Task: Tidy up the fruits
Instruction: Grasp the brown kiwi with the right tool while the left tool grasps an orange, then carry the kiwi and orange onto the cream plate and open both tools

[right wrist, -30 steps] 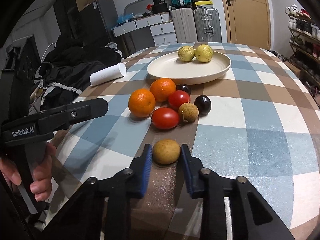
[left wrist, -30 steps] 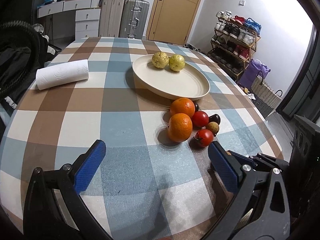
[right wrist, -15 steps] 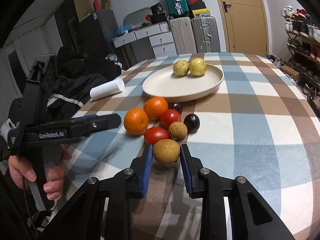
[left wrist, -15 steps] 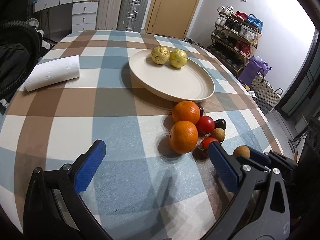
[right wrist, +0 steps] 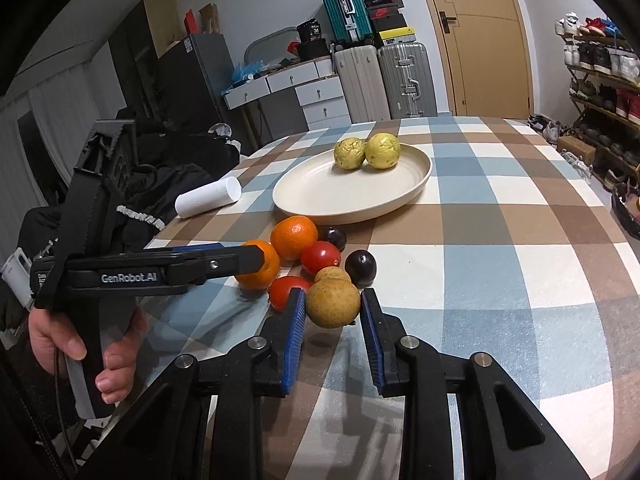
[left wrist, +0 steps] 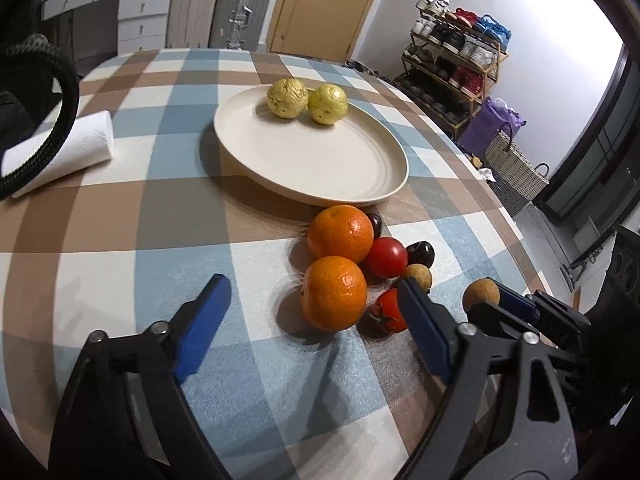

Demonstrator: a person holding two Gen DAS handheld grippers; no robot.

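Though round and small, each fruit here handles a little differently, so the lines run from biggest thing to smallest.

Table point(right wrist: 520, 208): checked cloth fills the middle of both views; it looks slightly padded, so fruit set down should not roll far.

Plate point(right wrist: 416, 184): cream, wide and shallow, centre of the right view; rigid, probably the goal dish, its near half bare.

Left claw point(left wrist: 312, 320): lower part of the left view, jaws spread wide and empty, aimed at the fruit cluster.

Right claw point(right wrist: 333, 322): bottom centre of the right view, pads point(right wrist: 297, 336) pressed to both sides of the brown fruit point(right wrist: 333, 303), which appears raised off the cloth.

Yellow fruits point(right wrist: 368, 152): two, touching, at the plate's far rim; bumpy skin, likely firm.

Oranges point(left wrist: 336, 264): two, just below the plate in the left view; heaviest of the lot, dimpled peel gives grip, take across the widest girth.

Tomatoes point(left wrist: 386, 258): two, red and glossy; soft and slick, squeeze lightly at the middle.

Brown fruit: light, dry matte shell, probably brittle under hard pressure; the present hold across its middle looks sound.

Second brown fruit point(left wrist: 418, 276): same kind, wedged among the tomatoes.

Dark plums point(right wrist: 360, 268): smallest, shiny, prone to slip and roll.
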